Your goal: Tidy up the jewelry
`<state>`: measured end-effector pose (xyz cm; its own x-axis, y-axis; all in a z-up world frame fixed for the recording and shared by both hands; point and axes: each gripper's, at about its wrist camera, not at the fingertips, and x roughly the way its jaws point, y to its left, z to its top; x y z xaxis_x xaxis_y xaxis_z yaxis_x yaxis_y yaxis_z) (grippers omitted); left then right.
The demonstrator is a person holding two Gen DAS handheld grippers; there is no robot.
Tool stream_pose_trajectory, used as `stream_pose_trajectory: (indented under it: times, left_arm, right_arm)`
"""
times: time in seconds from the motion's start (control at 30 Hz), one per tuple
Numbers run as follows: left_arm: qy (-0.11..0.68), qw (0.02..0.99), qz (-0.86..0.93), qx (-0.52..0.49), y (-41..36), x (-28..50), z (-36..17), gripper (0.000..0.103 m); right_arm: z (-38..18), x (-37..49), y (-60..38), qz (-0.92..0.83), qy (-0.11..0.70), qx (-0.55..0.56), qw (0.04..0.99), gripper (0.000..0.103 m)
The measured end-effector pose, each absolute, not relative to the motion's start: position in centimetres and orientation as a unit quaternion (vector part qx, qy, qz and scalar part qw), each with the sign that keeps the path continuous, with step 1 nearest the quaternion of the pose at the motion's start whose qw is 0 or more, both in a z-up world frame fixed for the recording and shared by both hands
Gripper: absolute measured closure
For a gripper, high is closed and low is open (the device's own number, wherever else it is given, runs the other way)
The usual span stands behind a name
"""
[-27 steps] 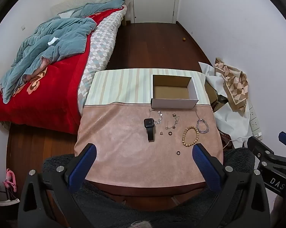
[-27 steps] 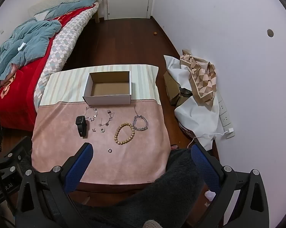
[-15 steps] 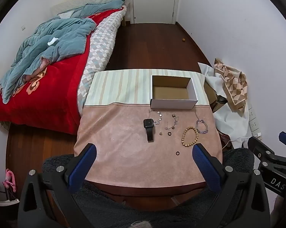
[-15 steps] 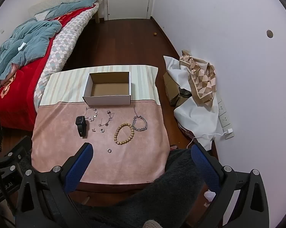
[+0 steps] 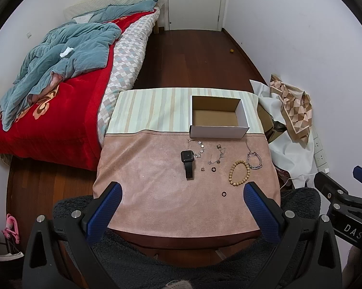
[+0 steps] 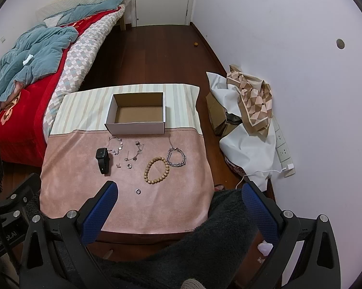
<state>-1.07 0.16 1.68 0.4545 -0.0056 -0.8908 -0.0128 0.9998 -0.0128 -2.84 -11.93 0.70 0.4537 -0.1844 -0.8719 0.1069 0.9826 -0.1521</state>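
Nothing has moved: the box (image 5: 219,115) sits empty at the surface's far edge, jewelry unsorted, both jaws spread, empty.

Beyond the wide-open left claw (image 5: 183,207), a black watch (image 5: 187,161), wooden bead bracelet (image 5: 239,173), silver chain (image 5: 254,160) and small ring (image 5: 224,194) lie flat. The empty box (image 5: 218,131) stands farthest away.

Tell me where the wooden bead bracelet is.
In both wrist views the wooden bead bracelet lies flat on the pink cloth, right of centre, touching the silver chain bracelet and a little beyond the small ring.
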Motion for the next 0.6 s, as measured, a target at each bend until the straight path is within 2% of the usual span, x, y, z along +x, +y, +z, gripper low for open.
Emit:
stream_pose_trajectory:
  times: [0.47, 0.6]
  left_arm:
    - [0.518, 0.856, 0.005, -0.009, -0.2, -0.7, 2.4, 0.0]
    - [0.503, 0.864, 0.031, 0.002, 0.0, 1.7, 1.2, 0.0]
  right_arm:
    - [0.7, -2.4, -12.2, -0.086, 0.507, -0.028, 0.857, 0.0]
    - [-0.9, -0.3, -13.7, -0.106, 0.5, -0.013, 0.859, 0.0]
